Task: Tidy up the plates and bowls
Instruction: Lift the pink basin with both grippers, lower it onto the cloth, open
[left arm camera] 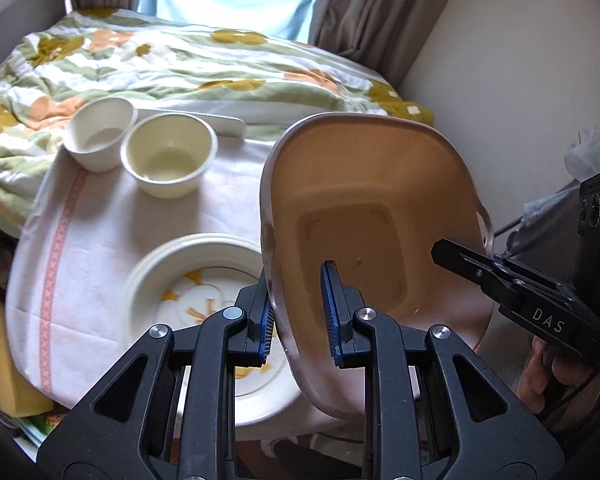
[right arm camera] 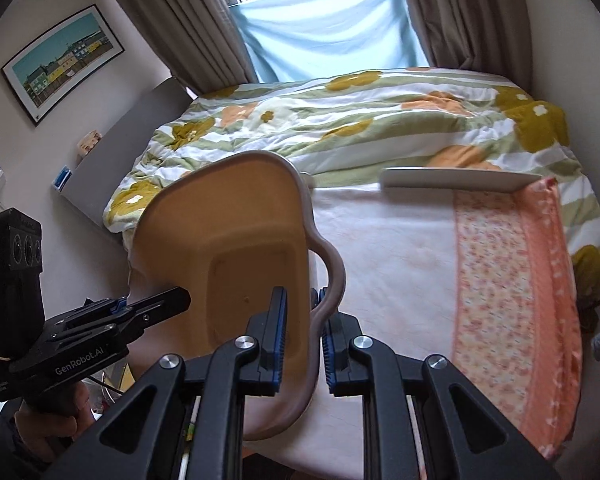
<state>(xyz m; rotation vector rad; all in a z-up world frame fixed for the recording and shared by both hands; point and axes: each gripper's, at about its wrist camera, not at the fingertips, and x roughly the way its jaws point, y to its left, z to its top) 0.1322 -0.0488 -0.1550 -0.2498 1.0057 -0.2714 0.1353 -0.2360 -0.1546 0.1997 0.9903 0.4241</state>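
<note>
Your left hand-held gripper (left arm camera: pixel 300 312) and right hand-held gripper (right arm camera: pixel 302 340) each clamp a rim of the tan squarish plate (left arm camera: pixel 372 240), tilted in the air. Left of it, two white bowls (left arm camera: pixel 140 148) sit empty, beyond a flower-patterned plate (left arm camera: pixel 188 280).

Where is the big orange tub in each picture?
Left wrist view: the orange tub fills the right of centre, its rim pinched by the left gripper.
Right wrist view: the tub sits left of centre, its rim pinched by the right gripper.
Shared landmark: the flowered quilt.
</note>
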